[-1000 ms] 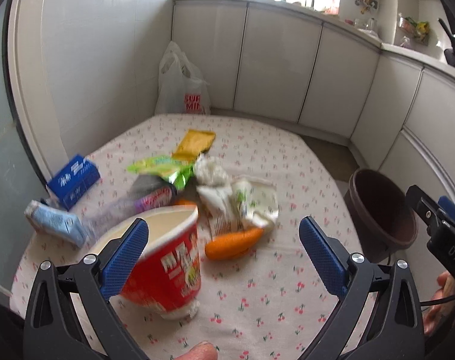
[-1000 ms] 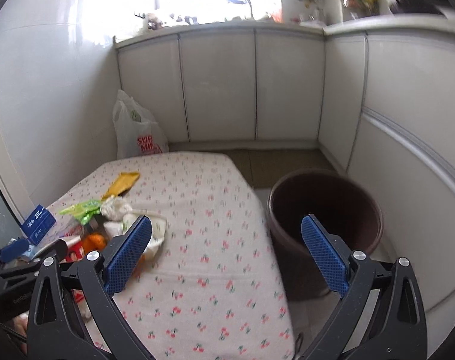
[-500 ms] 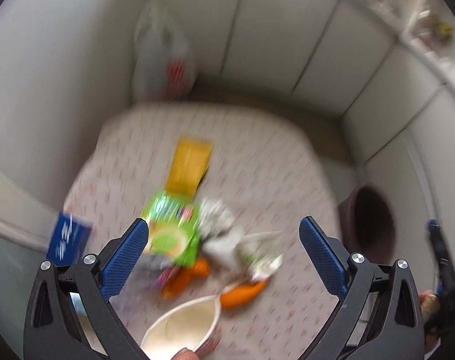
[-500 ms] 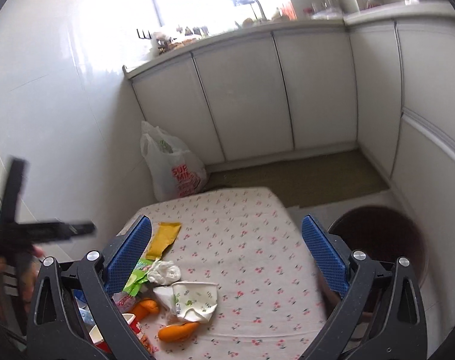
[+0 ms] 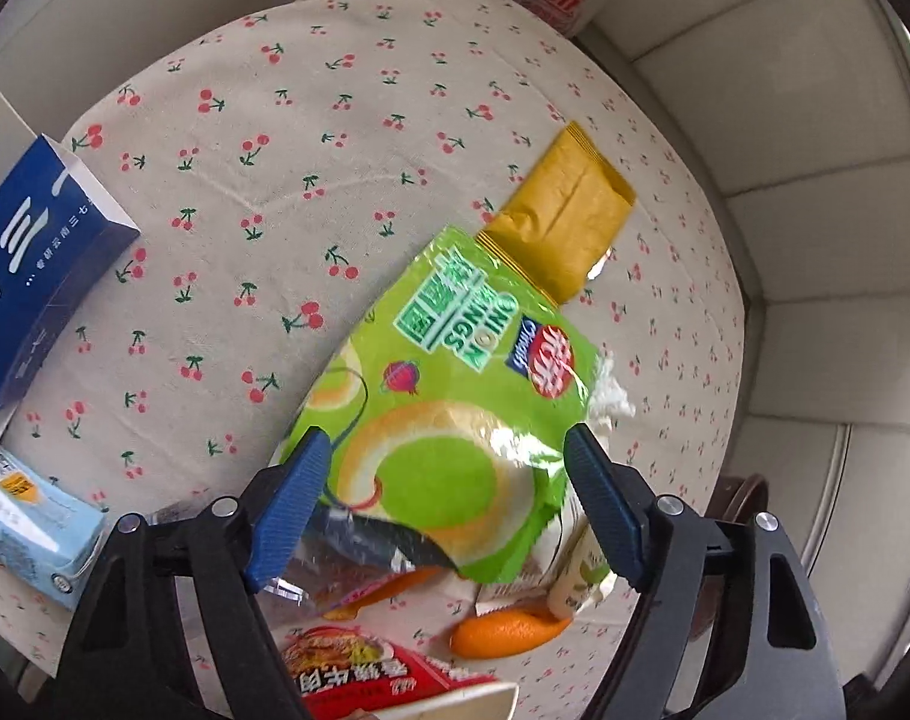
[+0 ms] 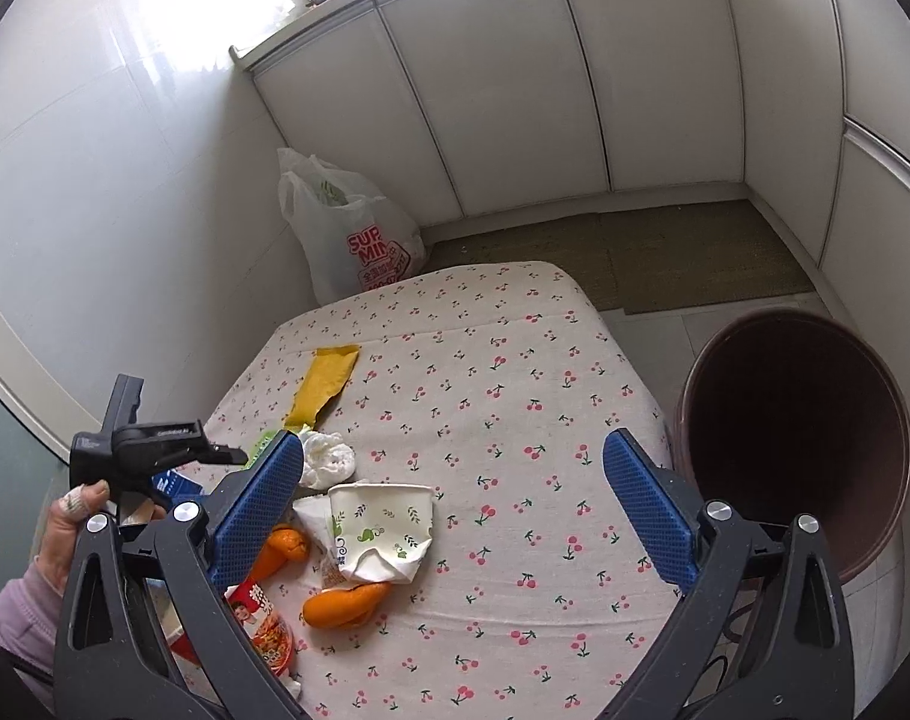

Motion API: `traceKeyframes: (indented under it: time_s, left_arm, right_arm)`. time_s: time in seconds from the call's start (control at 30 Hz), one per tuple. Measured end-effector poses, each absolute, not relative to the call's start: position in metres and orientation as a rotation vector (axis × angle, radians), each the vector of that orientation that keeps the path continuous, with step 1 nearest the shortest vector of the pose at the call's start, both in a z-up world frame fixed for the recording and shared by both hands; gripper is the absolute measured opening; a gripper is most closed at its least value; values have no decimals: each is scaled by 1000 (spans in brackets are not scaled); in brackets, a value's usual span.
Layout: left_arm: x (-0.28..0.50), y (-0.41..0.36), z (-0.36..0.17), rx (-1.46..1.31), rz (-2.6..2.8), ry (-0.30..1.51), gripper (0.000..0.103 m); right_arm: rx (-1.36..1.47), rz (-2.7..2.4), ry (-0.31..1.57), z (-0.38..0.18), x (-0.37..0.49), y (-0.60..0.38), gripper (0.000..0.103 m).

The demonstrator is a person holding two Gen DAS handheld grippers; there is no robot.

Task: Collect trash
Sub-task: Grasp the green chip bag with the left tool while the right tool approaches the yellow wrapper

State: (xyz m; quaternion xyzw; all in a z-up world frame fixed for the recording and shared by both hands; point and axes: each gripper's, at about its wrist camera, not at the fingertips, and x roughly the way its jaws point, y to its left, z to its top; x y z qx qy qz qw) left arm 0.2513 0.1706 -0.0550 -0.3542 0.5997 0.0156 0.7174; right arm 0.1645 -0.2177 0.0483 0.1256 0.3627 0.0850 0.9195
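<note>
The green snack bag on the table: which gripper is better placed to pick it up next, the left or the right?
Left. The left gripper is open, with the green snack bag lying between its fingers. The right gripper is also open, but sits farther back, above bare tablecloth near the brown bin.

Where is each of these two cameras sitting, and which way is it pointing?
Left wrist: rides the left gripper, aimed steeply down at the green snack bag; only its open blue fingers show.
Right wrist: rides the right gripper, held higher, looking across the table toward the brown bin; the left hand shows.
Both see the yellow packet and orange peel.
</note>
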Motion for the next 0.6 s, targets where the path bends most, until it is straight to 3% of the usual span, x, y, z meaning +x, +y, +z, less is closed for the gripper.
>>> traceKeyframes:
  time_s: [0.13,0.23,0.5,0.6]
  left_arm:
    - [251,191,-52,-801,126,1234,79]
    - [249,203,-57,-825,143,1235,87]
    - [249,208,-91,-1086,53,1262,86]
    - [244,210,-95,-1101,65,1244,61]
  right_arm:
    - [247,184,756,47,166,-212,96]
    - [255,186,769,44,168,-213,96]
    - [254,193,799,36,173,-206,96]
    - [235,192,802,33,173,-202,96]
